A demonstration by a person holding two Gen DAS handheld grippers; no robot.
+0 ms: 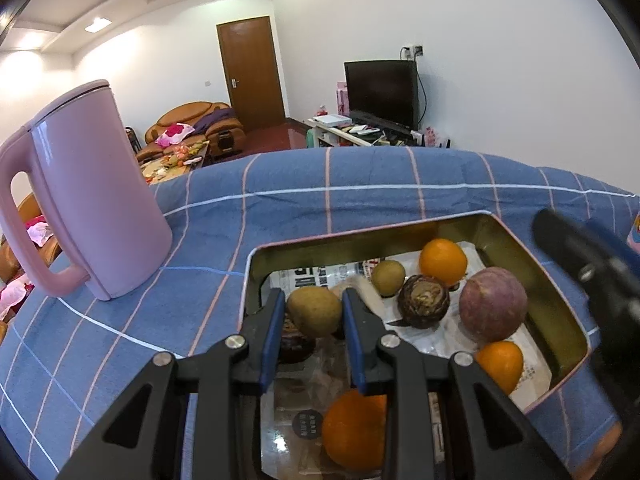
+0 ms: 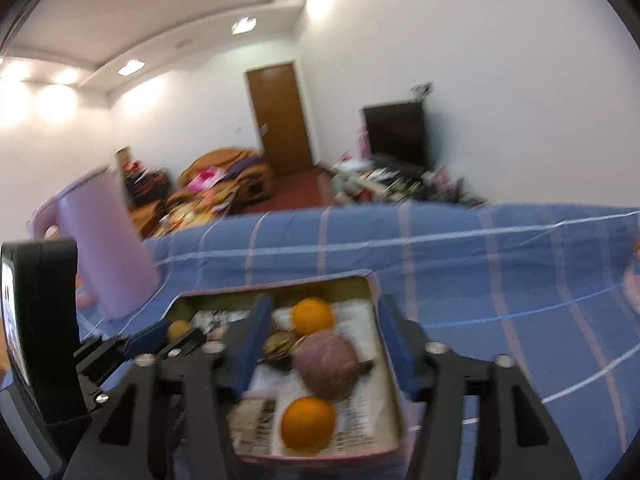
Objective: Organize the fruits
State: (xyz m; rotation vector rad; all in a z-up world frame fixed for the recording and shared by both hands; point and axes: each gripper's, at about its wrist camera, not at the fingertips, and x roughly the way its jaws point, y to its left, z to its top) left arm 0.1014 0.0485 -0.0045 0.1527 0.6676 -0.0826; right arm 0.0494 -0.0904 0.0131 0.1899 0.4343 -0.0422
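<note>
the kiwi [image 1: 315,311] sits clamped between the blue pads of the left gripper [image 1: 314,312], held just over the near-left part of the gold-walled tin box [image 1: 520,248], which rests on the blue plaid cloth [image 1: 360,184]. under and behind it lie a dark passion fruit [image 1: 294,346], a second kiwi [image 1: 388,277], a round dark fruit [image 1: 423,300], a big purple fruit [image 1: 493,303] and three oranges [image 1: 443,261] on printed paper. the right gripper [image 2: 320,344] hovers over the tin's near right side with its fingers released; the purple fruit shows between them, untouched. a pink kettle [image 1: 92,192] stands left of the tin. to do this well, i'd lower the kiwi into a bare patch of paper beside its twin, settle it before unclenching so it doesn't roll into the oranges, and keep the right gripper clear.
</note>
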